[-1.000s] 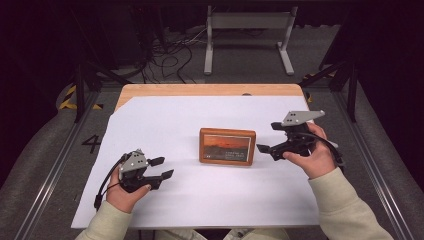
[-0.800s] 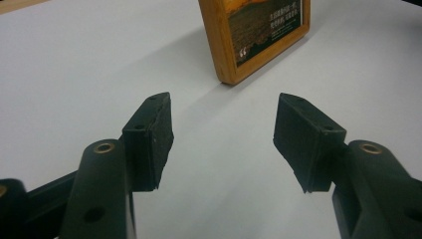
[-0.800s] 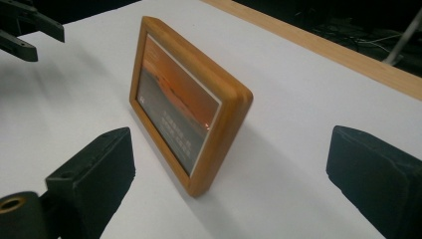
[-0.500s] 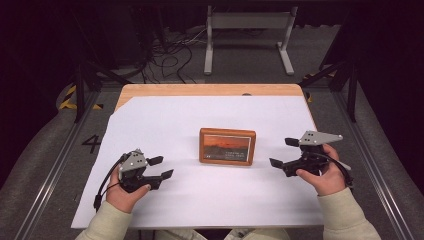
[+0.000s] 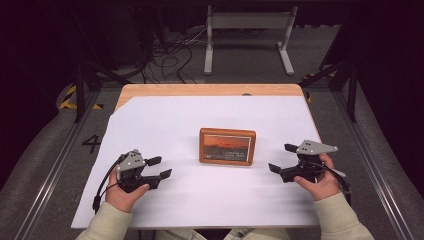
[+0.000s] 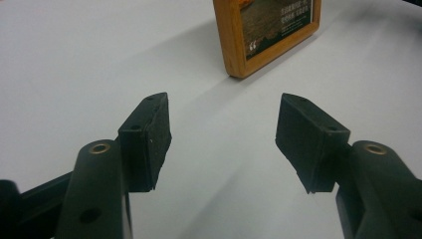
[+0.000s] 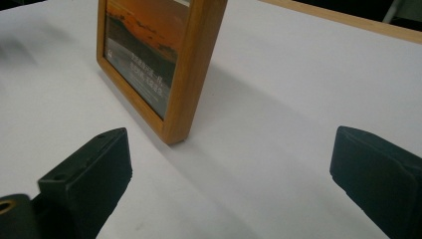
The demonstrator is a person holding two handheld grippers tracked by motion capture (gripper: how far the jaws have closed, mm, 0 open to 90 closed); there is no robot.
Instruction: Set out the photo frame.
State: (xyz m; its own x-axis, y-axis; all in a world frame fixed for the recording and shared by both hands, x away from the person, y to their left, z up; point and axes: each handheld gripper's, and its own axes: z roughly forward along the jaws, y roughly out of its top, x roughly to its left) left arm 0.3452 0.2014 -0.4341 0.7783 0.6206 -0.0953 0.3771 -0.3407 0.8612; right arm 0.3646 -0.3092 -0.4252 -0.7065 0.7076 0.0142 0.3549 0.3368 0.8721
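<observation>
A wood-framed picture [image 5: 227, 146] with an orange sunset print sits in the middle of the white sheet [image 5: 210, 115]. My left gripper [image 5: 162, 167] rests low on the sheet to the frame's left and nearer the front. It points toward the frame [image 6: 268, 35]. Its jaws have just been opening and stand open [image 6: 224, 134] with nothing between them. My right gripper [image 5: 280, 158] is low at the frame's right side, a short way off it, also open and empty [image 7: 231, 159]. The frame's near corner [image 7: 174, 129] lies just ahead of the right gripper's jaws.
The white sheet covers most of a wooden table whose bare edge [image 5: 210, 90] shows at the back. A metal stand [image 5: 247, 35] and loose cables [image 5: 170, 55] are on the floor beyond. Dark rails [image 5: 45, 175] run along both sides.
My right gripper has come down and toward the front, from above the frame's right side to just over the sheet. The left hand stays where it was.
</observation>
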